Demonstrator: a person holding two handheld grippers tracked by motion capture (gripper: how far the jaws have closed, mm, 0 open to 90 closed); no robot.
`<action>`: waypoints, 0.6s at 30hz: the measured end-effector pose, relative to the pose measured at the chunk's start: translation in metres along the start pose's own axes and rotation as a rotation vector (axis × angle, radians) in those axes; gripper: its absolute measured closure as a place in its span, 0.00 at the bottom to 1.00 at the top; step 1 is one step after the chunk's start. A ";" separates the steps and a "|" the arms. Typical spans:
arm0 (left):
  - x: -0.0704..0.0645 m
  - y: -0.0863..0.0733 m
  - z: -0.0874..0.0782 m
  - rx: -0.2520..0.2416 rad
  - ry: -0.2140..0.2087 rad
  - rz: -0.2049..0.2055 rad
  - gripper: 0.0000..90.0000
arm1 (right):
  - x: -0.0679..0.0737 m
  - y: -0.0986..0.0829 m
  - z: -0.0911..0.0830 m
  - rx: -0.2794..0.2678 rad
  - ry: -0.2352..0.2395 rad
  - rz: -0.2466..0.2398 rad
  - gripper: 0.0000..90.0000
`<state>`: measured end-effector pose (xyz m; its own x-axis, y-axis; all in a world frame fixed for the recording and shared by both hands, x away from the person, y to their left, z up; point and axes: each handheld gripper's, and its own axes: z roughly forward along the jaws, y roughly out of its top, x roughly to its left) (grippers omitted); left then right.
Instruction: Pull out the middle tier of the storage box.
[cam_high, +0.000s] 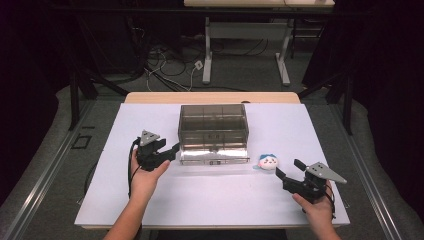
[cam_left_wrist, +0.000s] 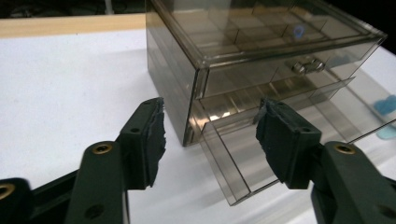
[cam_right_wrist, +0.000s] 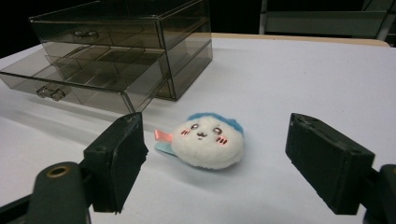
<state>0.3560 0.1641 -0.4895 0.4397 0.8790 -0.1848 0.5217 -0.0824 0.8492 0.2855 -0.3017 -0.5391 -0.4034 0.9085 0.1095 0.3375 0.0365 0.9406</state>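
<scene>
Right gripper view: plush toy (cam_right_wrist: 208, 140) on the white table (cam_right_wrist: 303, 84) at twelve o'clock between wide-open jaws of right gripper (cam_right_wrist: 229, 163), untouched, drawer unit (cam_right_wrist: 121, 60) at ten o'clock with lower drawer (cam_right_wrist: 70, 88) apparently open; left gripper (cam_left_wrist: 210, 140) likewise wide, farther off.

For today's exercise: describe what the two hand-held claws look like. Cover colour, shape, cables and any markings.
Both are black, each with two blocky jaws faced with dark, rough-edged pads. The left claw and right claw each carry a grey three-cornered plate on top. Brass-coloured rivets show on the jaw arms. A black cable trails from the left one. The forearms are bare, no sleeves visible.
</scene>
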 end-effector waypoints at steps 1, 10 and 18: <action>0.000 0.000 -0.001 -0.006 -0.007 0.000 0.46 | 0.000 0.000 0.000 0.000 -0.002 0.005 0.22; 0.001 -0.007 -0.009 -0.014 -0.065 0.000 0.35 | 0.002 0.005 -0.002 0.013 0.018 -0.022 0.17; 0.015 -0.022 -0.024 -0.027 -0.048 -0.033 0.18 | 0.002 0.008 -0.002 0.025 0.036 -0.038 0.17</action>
<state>0.3337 0.1903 -0.4987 0.4578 0.8573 -0.2356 0.5165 -0.0408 0.8553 0.2853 -0.3003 -0.5303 -0.4461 0.8909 0.0856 0.3426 0.0816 0.9359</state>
